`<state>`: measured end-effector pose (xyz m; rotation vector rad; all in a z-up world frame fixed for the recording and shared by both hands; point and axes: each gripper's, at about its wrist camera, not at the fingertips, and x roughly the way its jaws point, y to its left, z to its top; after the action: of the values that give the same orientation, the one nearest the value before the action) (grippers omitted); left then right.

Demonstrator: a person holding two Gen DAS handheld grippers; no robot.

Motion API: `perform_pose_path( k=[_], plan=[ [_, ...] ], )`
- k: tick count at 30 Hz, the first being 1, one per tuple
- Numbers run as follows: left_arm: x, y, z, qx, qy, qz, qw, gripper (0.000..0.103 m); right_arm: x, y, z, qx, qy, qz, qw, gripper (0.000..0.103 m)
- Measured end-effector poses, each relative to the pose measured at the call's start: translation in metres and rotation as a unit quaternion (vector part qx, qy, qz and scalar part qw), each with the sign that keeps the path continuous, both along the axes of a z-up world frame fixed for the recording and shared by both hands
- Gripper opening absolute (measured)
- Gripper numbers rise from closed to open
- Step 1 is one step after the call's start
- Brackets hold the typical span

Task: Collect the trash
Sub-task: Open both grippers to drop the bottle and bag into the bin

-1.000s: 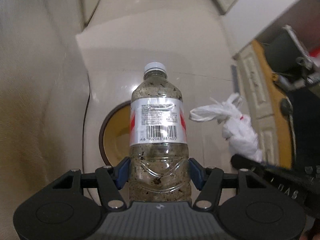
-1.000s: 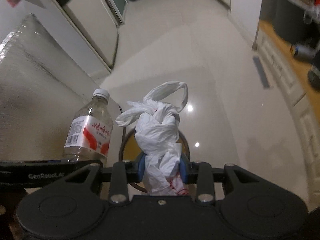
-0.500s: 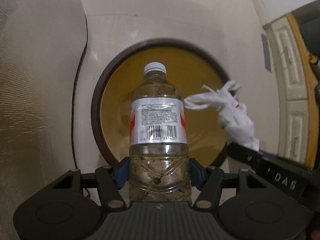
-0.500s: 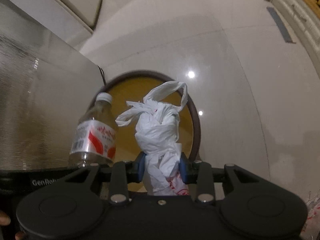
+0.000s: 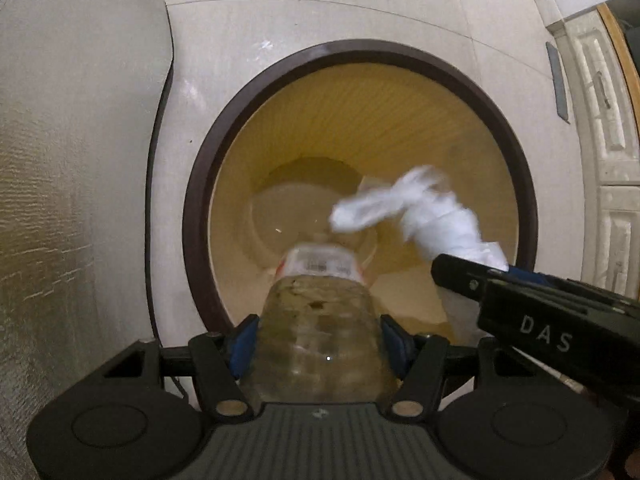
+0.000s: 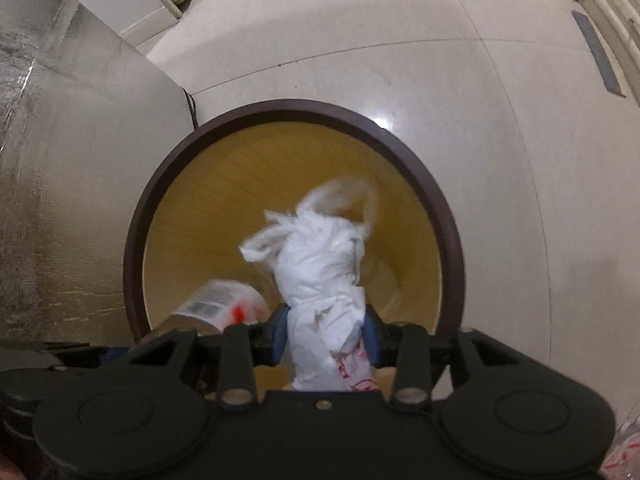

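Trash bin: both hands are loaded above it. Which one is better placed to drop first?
Right, probably. Its white bag hangs over the bin's middle, and the right gripper's fingers have just been opening around it. The left gripper's bottle sits nearer the close rim.

Clear plastic bottle [image 5: 318,320] – barcode label, dirty residue inside, tipped cap-first over round yellow bin [image 5: 400,128]. Knotted white plastic bag [image 6: 320,276] – crumpled, upright over same bin.
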<state>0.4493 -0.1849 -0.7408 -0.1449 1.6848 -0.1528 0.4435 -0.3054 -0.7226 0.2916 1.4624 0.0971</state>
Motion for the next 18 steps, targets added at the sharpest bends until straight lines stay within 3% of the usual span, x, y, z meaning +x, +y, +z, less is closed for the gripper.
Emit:
perform_pose_path(
  k=[5,8,11,18],
  plan=[
    [0.002,0.006,0.004,-0.009,-0.002,0.003,1.0,0.065,0.002,-0.001,0.002,0.0,0.002,-0.01,1.0,0.046],
    [0.001,0.013,0.009,-0.01,-0.003,0.016,0.9998,0.077,0.004,0.0,0.003,-0.005,0.002,-0.015,1.0,0.056],
    [0.0,0.019,0.013,-0.008,-0.009,0.011,0.9999,0.082,0.004,-0.001,0.004,-0.004,0.002,-0.026,1.0,0.063],
    [-0.007,0.015,0.029,-0.006,-0.01,-0.007,0.9999,0.085,0.003,-0.01,0.01,0.002,0.011,-0.037,0.999,0.063]
  ],
)
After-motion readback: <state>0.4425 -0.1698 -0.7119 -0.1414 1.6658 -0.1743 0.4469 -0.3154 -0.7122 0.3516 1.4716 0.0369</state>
